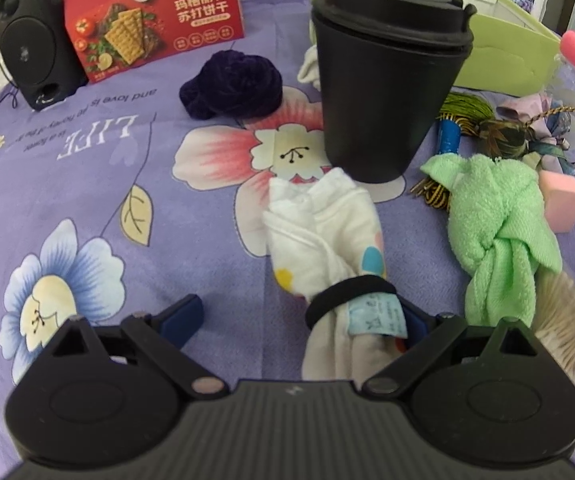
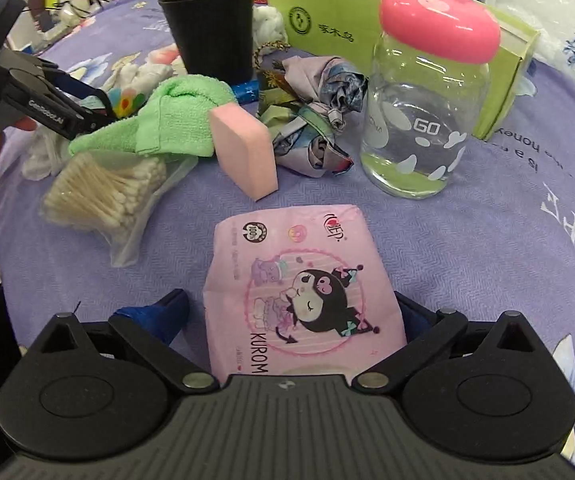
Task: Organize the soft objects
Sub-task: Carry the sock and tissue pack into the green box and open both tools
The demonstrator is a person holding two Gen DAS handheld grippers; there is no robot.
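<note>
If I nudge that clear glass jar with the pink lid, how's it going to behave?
The clear glass jar with the rounded pink lid looks empty and stands upright on the soft purple floral bedsheet, so it will probably tip rather than slide. Its round body suggests it would then roll. Being glass, it is likely rigid, smooth and breakable, unlike the knotted green towel nearby.

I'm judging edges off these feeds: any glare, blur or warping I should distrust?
Left wrist view: even light, sharp centre; fisheye bends the black cup and speaker; cotton swabs smear at the rim. Right wrist view: highlights glare on the glass jar; green box edges bow.
</note>
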